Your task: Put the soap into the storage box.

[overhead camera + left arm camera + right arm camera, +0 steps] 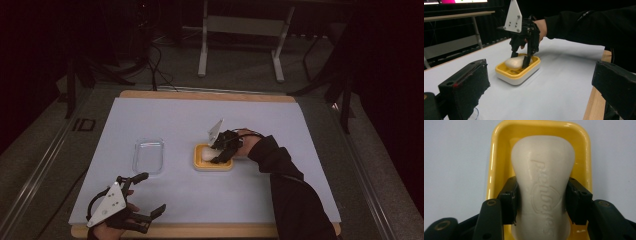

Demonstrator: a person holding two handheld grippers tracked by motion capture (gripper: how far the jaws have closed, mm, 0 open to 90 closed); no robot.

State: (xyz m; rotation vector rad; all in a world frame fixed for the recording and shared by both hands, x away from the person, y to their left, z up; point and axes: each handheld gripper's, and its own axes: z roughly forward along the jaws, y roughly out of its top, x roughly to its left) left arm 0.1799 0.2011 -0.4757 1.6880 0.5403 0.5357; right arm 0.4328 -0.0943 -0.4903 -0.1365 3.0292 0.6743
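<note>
My right gripper (218,153) clamps the soap (543,187) in the yellow dish (499,150); my left gripper (147,195) rests wide open at the table's (200,231) near edge.

My right gripper view shows what the others cannot: raised lettering pressed into the soap's top, and both black jaws pressed against its narrow waist. The soap is cream-white, smooth, waxy, rounded and wider at the far end. My left gripper view shows the dish side on, its glossy yellow tray sitting on a white base, with slots in the floor. The high view adds a clear, rounded plastic lid (148,155) lying on the pale sheet (165,115) just left of the dish, apart from it.
</note>
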